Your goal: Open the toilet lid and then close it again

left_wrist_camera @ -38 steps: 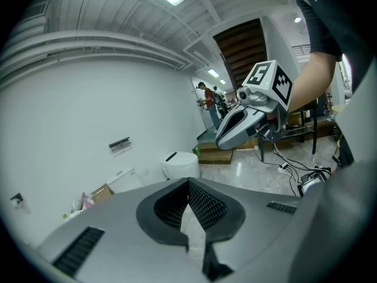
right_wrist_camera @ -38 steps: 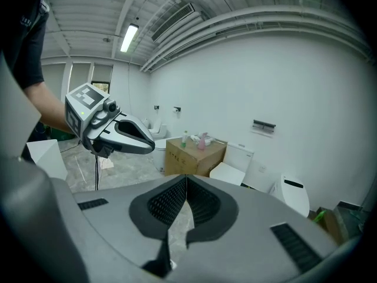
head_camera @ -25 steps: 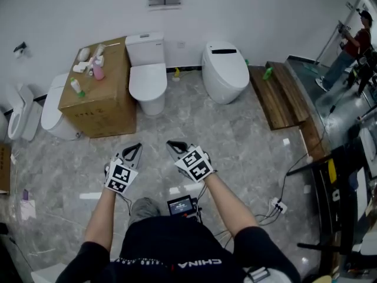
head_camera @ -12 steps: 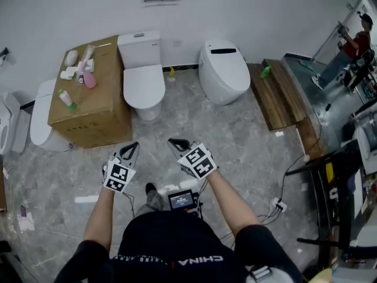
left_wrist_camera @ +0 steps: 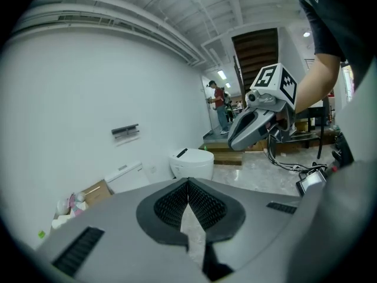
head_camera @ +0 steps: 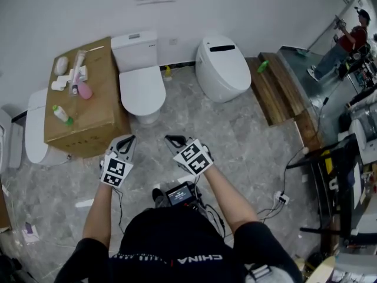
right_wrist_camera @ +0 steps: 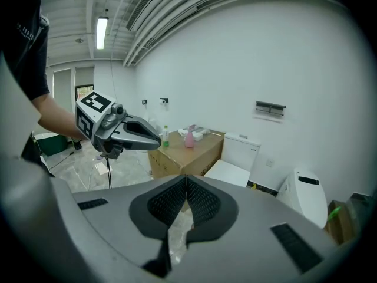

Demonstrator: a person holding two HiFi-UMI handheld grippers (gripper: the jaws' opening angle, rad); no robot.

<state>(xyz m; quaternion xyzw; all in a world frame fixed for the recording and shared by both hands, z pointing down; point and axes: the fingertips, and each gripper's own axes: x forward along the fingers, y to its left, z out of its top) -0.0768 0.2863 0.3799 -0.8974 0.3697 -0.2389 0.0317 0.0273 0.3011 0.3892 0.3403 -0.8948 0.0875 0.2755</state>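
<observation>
While toilet lid point(head_camera: 143, 88) lies down, left gripper point(head_camera: 129, 140), right gripper point(head_camera: 170, 139) closed; empty.

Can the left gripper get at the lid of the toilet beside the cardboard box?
Probably yes, after a step closer: only floor lies between the left gripper and the closed lid; the cardboard box stands aside.

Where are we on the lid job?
Done: nothing visible; the lid of the nearest toilet is down. In hand: nothing; the left tool and right tool are shut, empty and short of the toilet. Left: apparently everything, reach the lid, open it, close it.
</observation>
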